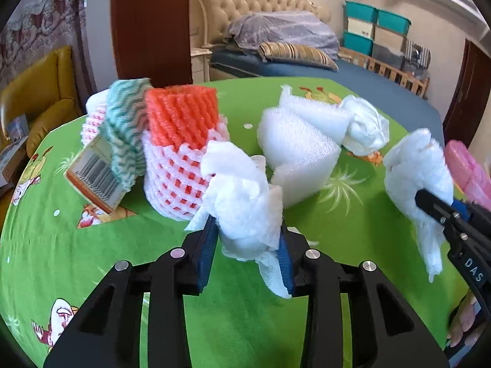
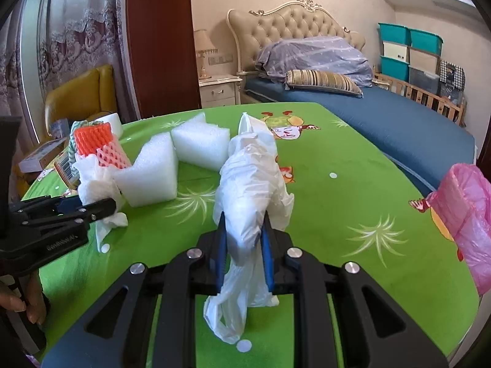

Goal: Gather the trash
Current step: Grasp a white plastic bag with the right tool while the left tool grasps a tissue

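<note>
My left gripper point(image 1: 248, 239) is shut on a crumpled white paper towel point(image 1: 242, 196) and holds it just above the green table point(image 1: 122, 245). It also shows in the right wrist view point(image 2: 92, 181). My right gripper point(image 2: 244, 236) is shut on a crumpled white plastic bag point(image 2: 251, 178). The bag also shows in the left wrist view point(image 1: 420, 168). On the table lie an orange and a pink-white foam fruit net point(image 1: 181, 141), white foam blocks point(image 1: 297, 150), another white wad point(image 1: 366, 128), a green-striped cloth point(image 1: 125, 128) and a barcoded carton point(image 1: 95, 174).
A pink trash bag point(image 2: 466, 217) hangs at the table's right edge. Behind the table stand a bed point(image 2: 368, 107), a yellow armchair point(image 2: 79, 98), a nightstand point(image 2: 218, 89) and stacked storage boxes point(image 2: 411, 52). Small white paper dots lie on the tablecloth.
</note>
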